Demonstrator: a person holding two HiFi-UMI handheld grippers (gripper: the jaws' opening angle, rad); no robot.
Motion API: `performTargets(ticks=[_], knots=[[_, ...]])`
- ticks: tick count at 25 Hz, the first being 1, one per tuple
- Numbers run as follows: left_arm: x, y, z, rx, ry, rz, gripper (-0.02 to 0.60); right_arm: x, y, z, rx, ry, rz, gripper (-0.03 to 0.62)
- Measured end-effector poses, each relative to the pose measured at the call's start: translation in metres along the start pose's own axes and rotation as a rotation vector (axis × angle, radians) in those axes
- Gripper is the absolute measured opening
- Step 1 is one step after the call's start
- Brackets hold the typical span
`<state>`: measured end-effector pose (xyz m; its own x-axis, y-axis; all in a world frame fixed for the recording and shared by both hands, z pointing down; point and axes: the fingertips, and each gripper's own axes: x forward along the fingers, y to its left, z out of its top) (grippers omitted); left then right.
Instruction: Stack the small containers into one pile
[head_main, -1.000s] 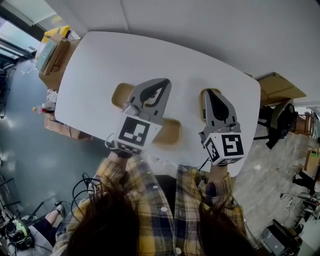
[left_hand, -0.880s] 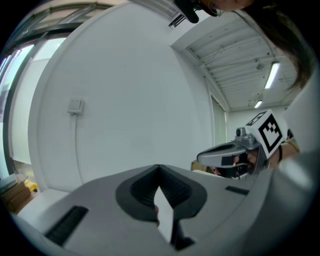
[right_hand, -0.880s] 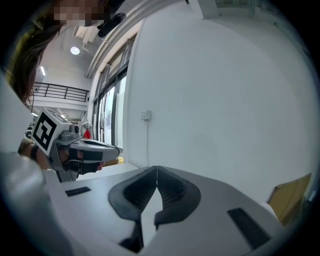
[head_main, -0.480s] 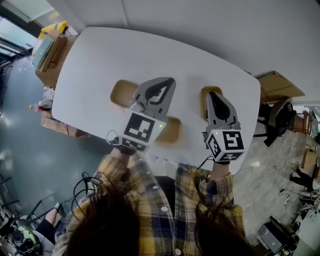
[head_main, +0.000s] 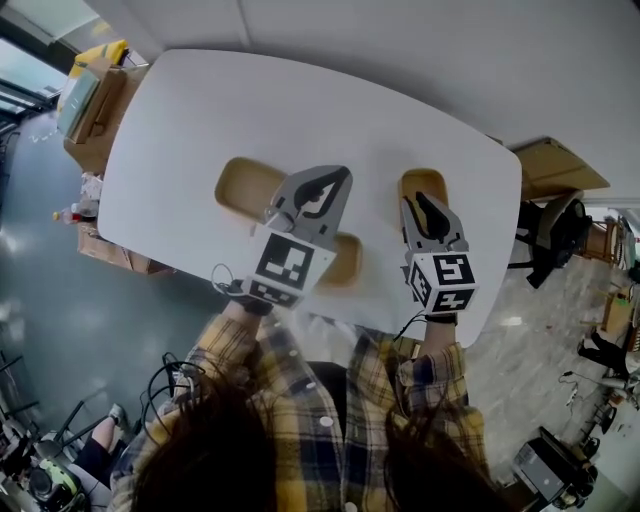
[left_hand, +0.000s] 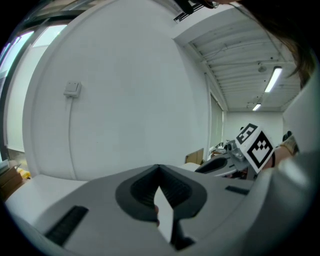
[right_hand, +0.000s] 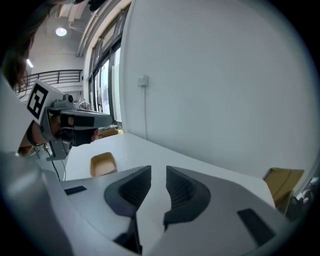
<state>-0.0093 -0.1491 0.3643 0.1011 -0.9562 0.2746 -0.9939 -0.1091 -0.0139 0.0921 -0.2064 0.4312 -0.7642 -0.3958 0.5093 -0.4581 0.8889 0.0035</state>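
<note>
Three shallow tan containers lie apart on the white table (head_main: 200, 110): a left one (head_main: 238, 186), a middle one (head_main: 345, 262) near the front edge, and a right one (head_main: 424, 183). My left gripper (head_main: 335, 176) hangs between the left and middle containers, its jaws shut with nothing in them (left_hand: 159, 167). Over the near end of the right container is my right gripper (head_main: 418, 198); its jaws have just been opening and stand slightly apart with nothing between them (right_hand: 158, 172). The right gripper view shows one container (right_hand: 102, 164) to the left, below the left gripper (right_hand: 75, 121).
Cardboard boxes (head_main: 92, 105) stand on the floor off the table's left end. A flat cardboard piece (head_main: 556, 170) and a dark chair (head_main: 560, 235) are off its right end. A white wall runs behind the table (right_hand: 215, 90).
Both grippers have sunk toward the table, the right one more and tipping downward. The right jaws, shut before, now show a narrow gap.
</note>
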Motion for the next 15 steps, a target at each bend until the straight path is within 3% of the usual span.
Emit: performTargets(ticks=[15], knots=[[0.007,-0.011,-0.031,-0.017,0.052,-0.026,0.017,0.046,-0.016,-0.089,-0.067,0.242,0.003,0.086]])
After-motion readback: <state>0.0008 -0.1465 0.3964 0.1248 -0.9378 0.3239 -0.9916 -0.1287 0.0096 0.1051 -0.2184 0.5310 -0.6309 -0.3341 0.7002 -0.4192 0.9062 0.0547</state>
